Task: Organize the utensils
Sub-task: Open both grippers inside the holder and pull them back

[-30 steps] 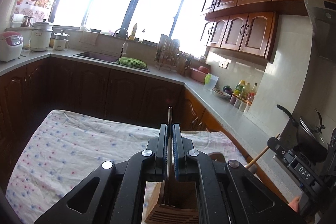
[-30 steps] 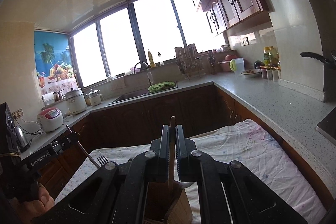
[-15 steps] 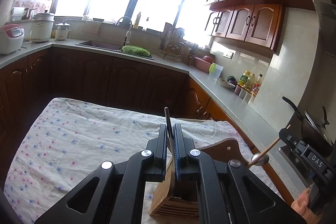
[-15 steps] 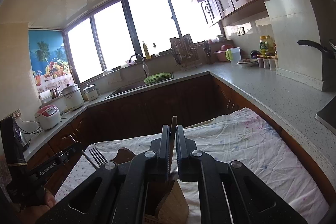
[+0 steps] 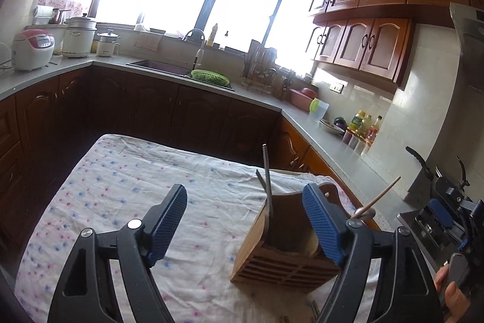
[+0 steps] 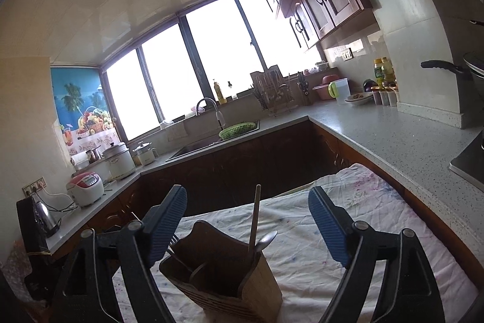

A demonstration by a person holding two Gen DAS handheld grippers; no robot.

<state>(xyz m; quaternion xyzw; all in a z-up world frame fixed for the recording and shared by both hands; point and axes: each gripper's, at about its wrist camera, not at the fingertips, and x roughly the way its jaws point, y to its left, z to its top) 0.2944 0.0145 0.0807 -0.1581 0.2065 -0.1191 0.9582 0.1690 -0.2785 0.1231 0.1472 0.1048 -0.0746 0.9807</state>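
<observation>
Utensils are in the wooden holder [image 5: 287, 247], which stands on the cloth-covered tabletop [image 5: 127, 202] right under both grippers. The left gripper [image 5: 245, 220] has just been opening, its blue fingers [image 5: 169, 220] spread wide with nothing pressed between them; the metal handle [image 5: 266, 168] stands free in the holder just ahead. Same story on the right gripper [image 6: 248, 223]: its jaws have just been opening, fingers [image 6: 326, 226] apart, and the wooden-handled spoon [image 6: 255, 217] leans in its compartment, released. A fork [image 6: 174, 239] peeks out at the holder's left side in the right wrist view.

So, by my reading, this is the let-go at the end of a drop-in, 2 pieces at once. Next call is to draw both grippers up and back without clipping the upright handles, then look for anything left to sort; a few small items at the bottom edge of the left view are too cut off to name.

Room to move: open cloth lies to the left of the holder. To the right, the tabletop's edge runs close beside the grey counter [image 6: 393, 141], so that side is tight. Beyond the far edge sit dark cabinets, then the sink [image 5: 169, 67] under the window.
</observation>
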